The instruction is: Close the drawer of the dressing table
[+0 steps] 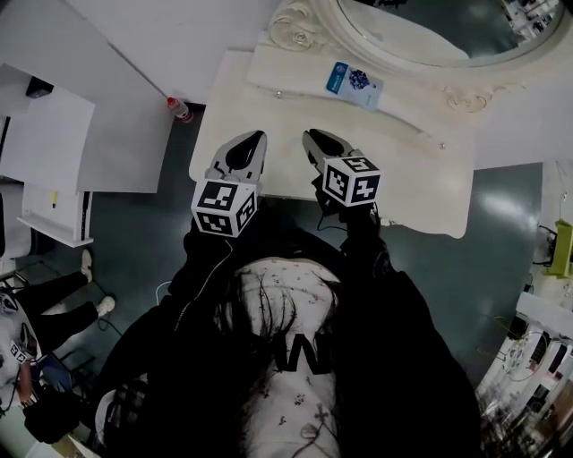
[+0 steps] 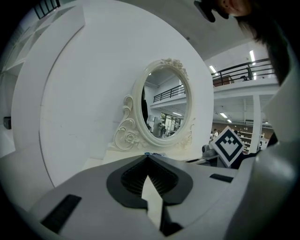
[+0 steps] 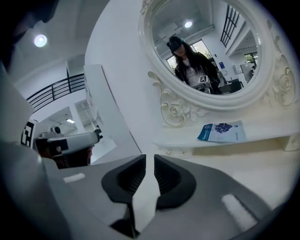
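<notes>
Your left gripper (image 1: 255, 141) and right gripper (image 1: 312, 139) hang side by side over the front part of the dressing table (image 1: 421, 192), tips pointing toward the oval mirror (image 1: 421, 27). Left gripper view: jaws clenched, the tips touching, only a thin wedge of the cream top showing lower down, nothing held. Right gripper view: jaws all but together, a narrow slit running between the ribbed pads (image 3: 133, 176), nothing in it. The two grippers are close together but apart. The drawer shows in no view. The table's front edge runs under your grippers' marker cubes, and your body covers what lies below it. A blue booklet (image 1: 354, 82) lies flat on the raised shelf at the foot of the mirror. A red-capped bottle (image 1: 179, 109) lies off the table's left corner, on the floor.
</notes>
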A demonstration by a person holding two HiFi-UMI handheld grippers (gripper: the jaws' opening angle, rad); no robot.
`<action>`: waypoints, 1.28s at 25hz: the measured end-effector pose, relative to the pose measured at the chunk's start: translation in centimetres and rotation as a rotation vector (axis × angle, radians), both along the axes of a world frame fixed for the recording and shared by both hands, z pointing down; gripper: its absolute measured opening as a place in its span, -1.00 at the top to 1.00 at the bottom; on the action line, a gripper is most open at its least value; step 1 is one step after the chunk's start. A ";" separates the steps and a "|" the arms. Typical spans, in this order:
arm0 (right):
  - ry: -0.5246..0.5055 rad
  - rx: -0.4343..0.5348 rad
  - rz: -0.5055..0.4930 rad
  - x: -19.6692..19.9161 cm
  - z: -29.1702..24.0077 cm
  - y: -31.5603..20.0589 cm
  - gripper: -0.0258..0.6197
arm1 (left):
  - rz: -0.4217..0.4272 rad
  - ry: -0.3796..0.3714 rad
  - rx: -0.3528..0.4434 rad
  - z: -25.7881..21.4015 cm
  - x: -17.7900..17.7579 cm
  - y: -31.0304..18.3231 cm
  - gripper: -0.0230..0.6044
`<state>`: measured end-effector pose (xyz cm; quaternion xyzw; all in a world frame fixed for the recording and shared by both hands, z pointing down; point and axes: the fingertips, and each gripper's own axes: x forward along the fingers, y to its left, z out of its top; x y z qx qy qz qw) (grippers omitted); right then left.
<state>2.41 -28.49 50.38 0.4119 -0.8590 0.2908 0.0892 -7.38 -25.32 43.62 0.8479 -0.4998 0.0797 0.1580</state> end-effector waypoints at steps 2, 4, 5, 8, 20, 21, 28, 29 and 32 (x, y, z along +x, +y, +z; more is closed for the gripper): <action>-0.023 0.017 0.011 1.0 -1.1 1.3 0.73 | -0.001 0.012 -0.002 0.0 1.2 0.8 0.93; -0.040 0.033 0.015 2.0 -1.9 2.8 0.79 | 0.000 0.010 0.000 -0.1 2.6 1.7 0.93; -0.047 0.040 0.012 2.4 -2.3 3.6 0.79 | 0.002 0.007 0.002 -0.2 3.3 2.2 0.93; -0.060 0.058 -0.003 3.9 -3.0 6.0 0.79 | -0.004 0.003 0.013 -0.4 5.3 3.8 0.93; -0.066 0.077 -0.076 8.1 -3.3 13.7 0.79 | -0.084 0.003 0.010 0.1 9.6 11.2 0.93; -0.066 0.078 -0.081 8.1 -3.3 14.2 0.79 | -0.089 0.001 0.008 0.1 9.6 11.7 0.93; -0.084 0.085 -0.120 7.0 -3.6 16.2 0.79 | -0.123 -0.022 0.003 0.1 8.8 14.2 0.93; -0.085 0.084 -0.125 6.8 -3.6 16.5 0.79 | -0.126 -0.024 0.002 0.1 8.6 14.5 0.93; -0.096 0.081 -0.138 5.7 -3.7 17.2 0.79 | -0.133 -0.030 0.001 0.0 7.8 15.4 0.93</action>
